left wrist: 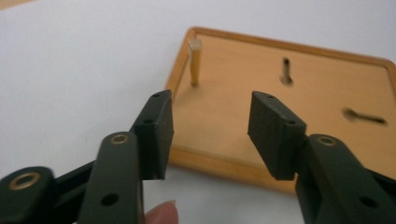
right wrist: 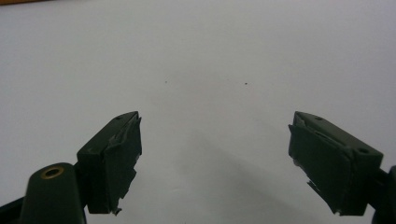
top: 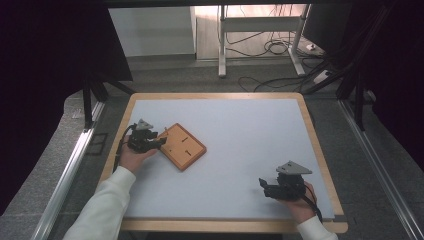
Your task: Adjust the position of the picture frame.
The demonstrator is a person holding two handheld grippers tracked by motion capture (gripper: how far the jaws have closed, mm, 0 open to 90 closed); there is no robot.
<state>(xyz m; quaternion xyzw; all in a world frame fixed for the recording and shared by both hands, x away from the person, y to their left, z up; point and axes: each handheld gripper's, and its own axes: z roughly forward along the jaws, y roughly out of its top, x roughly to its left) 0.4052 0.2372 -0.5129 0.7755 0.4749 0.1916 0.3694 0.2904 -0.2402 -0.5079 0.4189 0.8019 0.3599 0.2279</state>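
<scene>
The wooden board (top: 183,146) lies left of centre in the high view, a thin peg (left wrist: 195,61) upright at its corner. The left gripper (left wrist: 210,126) has its fingers (left wrist: 156,128) half spread over the near rim, pinching nothing: the grab isn't made yet. The right gripper (top: 266,188) waits lower right, fingers wide, empty. Pale surface (top: 240,130), wood-edged; beyond it, desk legs (top: 221,40), cables (top: 272,47) and dark curtains (top: 50,50).
</scene>
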